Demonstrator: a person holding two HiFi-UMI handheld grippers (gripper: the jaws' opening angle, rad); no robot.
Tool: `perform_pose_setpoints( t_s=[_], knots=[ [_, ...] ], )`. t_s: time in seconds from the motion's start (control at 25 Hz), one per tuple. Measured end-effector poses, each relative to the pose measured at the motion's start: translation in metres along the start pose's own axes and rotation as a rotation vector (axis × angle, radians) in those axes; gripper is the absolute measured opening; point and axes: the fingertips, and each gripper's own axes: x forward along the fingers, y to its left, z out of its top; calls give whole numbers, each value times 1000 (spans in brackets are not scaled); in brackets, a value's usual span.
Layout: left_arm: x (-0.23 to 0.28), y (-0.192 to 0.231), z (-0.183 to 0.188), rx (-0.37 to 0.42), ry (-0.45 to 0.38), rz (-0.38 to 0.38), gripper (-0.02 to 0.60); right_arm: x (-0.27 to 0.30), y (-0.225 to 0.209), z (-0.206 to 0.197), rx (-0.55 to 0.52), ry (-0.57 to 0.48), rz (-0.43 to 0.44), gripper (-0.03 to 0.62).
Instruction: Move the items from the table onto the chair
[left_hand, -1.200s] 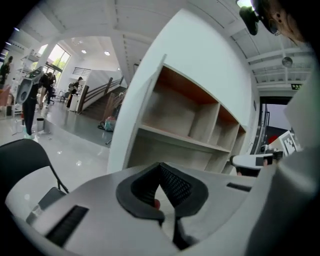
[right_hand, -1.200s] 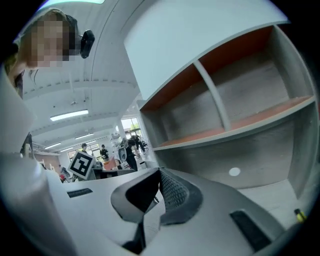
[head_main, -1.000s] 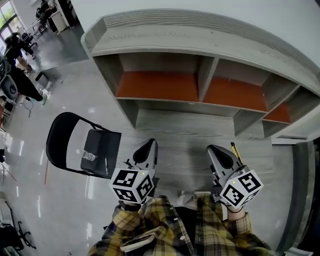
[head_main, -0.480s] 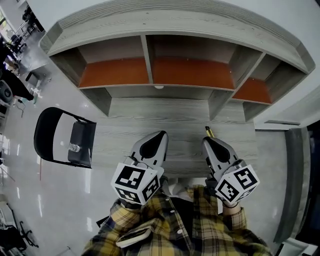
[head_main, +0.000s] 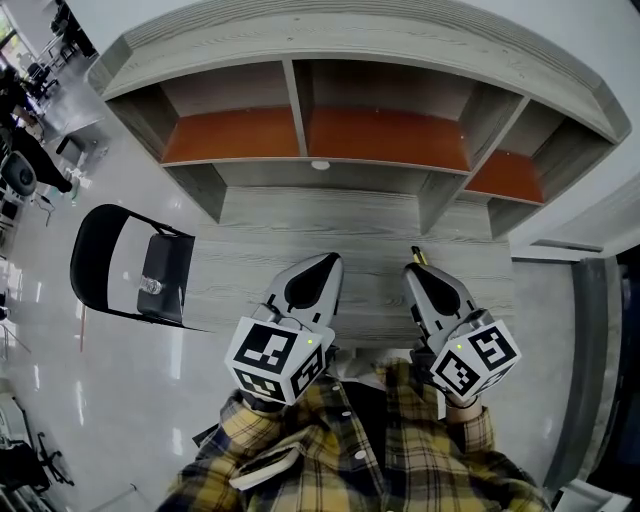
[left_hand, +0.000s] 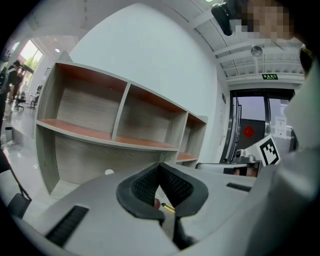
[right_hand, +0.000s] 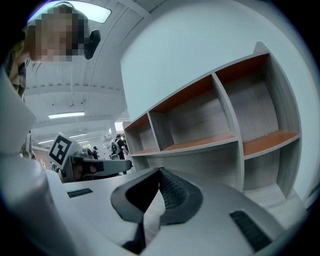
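A grey wooden table (head_main: 300, 230) carries a shelf unit with orange boards (head_main: 385, 140). On its front right lies a thin yellow and black pen (head_main: 418, 257), just past the tip of my right gripper (head_main: 411, 272). My left gripper (head_main: 328, 260) hovers over the table's front middle. Both are shut and hold nothing. In the left gripper view the shut left gripper (left_hand: 160, 166) points at the shelves, and the pen's yellow end (left_hand: 168, 207) shows under it. In the right gripper view the right gripper (right_hand: 160, 171) is shut too. A black folding chair (head_main: 170, 285) stands at the left with a small clear item (head_main: 150, 287) on its seat.
A small white round thing (head_main: 320, 165) sits under the shelf's middle compartment. Shiny grey floor lies between table and chair. People and office gear (head_main: 25, 150) stand far left. A doorway with a red sign (left_hand: 248, 132) is at the right.
The view has swung to the right, so the shelves now sit centred and the chair lies further left. Both grippers stay shut over the table's front edge.
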Motion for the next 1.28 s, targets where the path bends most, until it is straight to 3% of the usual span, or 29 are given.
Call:
perform_pose_setpoints(
  t_s=[0.76,1.04,1.28],
  knots=[
    [3,7,-7,-2,22,11,3,0,-21,-12,34,21,-44,17],
    [-16,35,-29,-46,89,87,3,0,-69,-52,35,128,-144,18],
    [-36,59,-60,-101,177,149,3,0,-109,-107,-1,296,-197,20]
  ],
)
